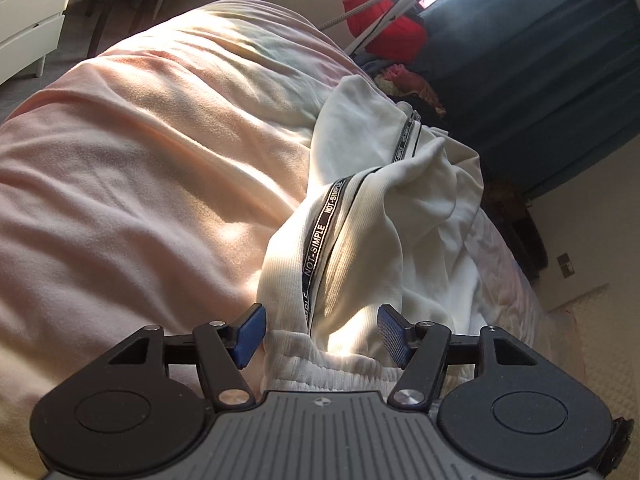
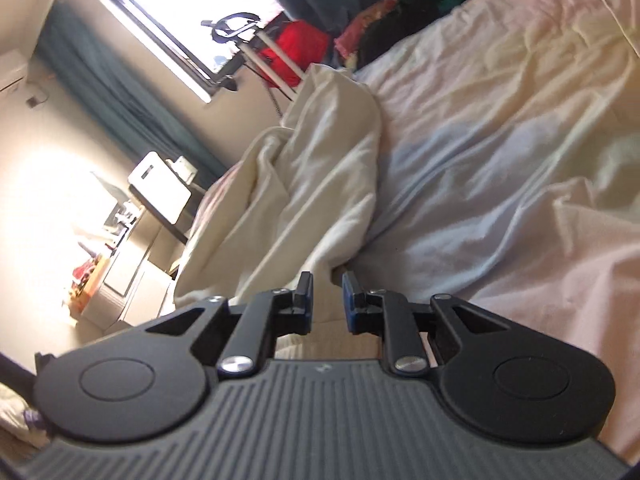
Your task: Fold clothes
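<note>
A white garment [image 1: 372,216] with a black "NOT-SIMPLE" zipper tape lies crumpled on the pink bed cover [image 1: 132,168], near the bed's right side. My left gripper [image 1: 322,328] is open, its blue pads [image 1: 250,334] on either side of the garment's ribbed hem, not closed on it. In the right wrist view the same white garment [image 2: 316,168] runs away from the camera along the bed's left edge. My right gripper [image 2: 327,300] has its jaws a narrow gap apart at the garment's near end; cloth lies under them.
The bed cover [image 2: 500,160] fills the right of the right wrist view. A red bag [image 1: 384,28] and a white rack stand past the bed by dark blue curtains [image 1: 540,80]. A white dresser [image 1: 28,12] and a chair stand far left. A window [image 2: 192,12] is behind.
</note>
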Motion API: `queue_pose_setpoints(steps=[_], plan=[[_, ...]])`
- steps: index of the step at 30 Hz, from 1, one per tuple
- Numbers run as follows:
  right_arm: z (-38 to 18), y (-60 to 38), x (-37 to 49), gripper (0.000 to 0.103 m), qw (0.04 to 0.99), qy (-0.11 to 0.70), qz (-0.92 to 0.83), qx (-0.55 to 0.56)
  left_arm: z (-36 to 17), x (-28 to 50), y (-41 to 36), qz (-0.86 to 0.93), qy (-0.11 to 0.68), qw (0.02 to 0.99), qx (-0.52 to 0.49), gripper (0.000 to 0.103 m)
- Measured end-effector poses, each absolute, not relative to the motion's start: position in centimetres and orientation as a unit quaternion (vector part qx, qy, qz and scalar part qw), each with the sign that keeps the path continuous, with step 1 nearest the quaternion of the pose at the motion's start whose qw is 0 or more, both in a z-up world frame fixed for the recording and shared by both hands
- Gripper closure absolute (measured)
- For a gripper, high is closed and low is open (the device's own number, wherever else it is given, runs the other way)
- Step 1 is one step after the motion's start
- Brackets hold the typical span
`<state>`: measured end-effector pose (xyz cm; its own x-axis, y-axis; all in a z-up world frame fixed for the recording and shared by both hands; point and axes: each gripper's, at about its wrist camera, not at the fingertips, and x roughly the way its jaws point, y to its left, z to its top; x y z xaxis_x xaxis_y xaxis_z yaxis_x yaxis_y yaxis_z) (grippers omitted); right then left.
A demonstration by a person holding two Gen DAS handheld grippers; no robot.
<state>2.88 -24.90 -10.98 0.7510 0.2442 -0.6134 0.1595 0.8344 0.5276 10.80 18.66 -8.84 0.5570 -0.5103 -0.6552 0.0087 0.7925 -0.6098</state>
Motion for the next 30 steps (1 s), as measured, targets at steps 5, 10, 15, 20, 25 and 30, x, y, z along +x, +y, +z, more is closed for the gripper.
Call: queue_pose_setpoints(steps=[5,10,15,20,25,30], plan=[[-12.4,-27.3,4.0,0.083,0.855,0.334,0.017,0.397,-9.8,11.2,16.2,-0.182,0.487,0.824,-0.224,0.024],[-13.2,-28.5,4.4,0.083,0.835,0.323,0.018,0.446,-9.7,10.8,14.9,-0.147,0.481,0.848,-0.168,0.047],[-13.7,-28.8,4.4,0.081,0.824,0.32,0.028,0.467,-8.7,10.6,16.4,-0.125,0.456,0.86,-0.19,0.081],[-14.0,-28.6,4.4,0.076,0.813,0.32,0.047,0.483,-7.3,10.3,18.7,-0.117,0.412,0.863,-0.268,0.083],[-15.1,-27.1,4.9,0.037,0.803,0.33,0.066,0.492,-6.4,9.9,20.8,-0.096,0.35,0.871,-0.331,0.084],[-15.7,-25.6,5.6,0.036,0.795,0.32,0.114,0.503,-6.5,10.2,21.9,-0.076,0.337,0.87,-0.351,0.084]])
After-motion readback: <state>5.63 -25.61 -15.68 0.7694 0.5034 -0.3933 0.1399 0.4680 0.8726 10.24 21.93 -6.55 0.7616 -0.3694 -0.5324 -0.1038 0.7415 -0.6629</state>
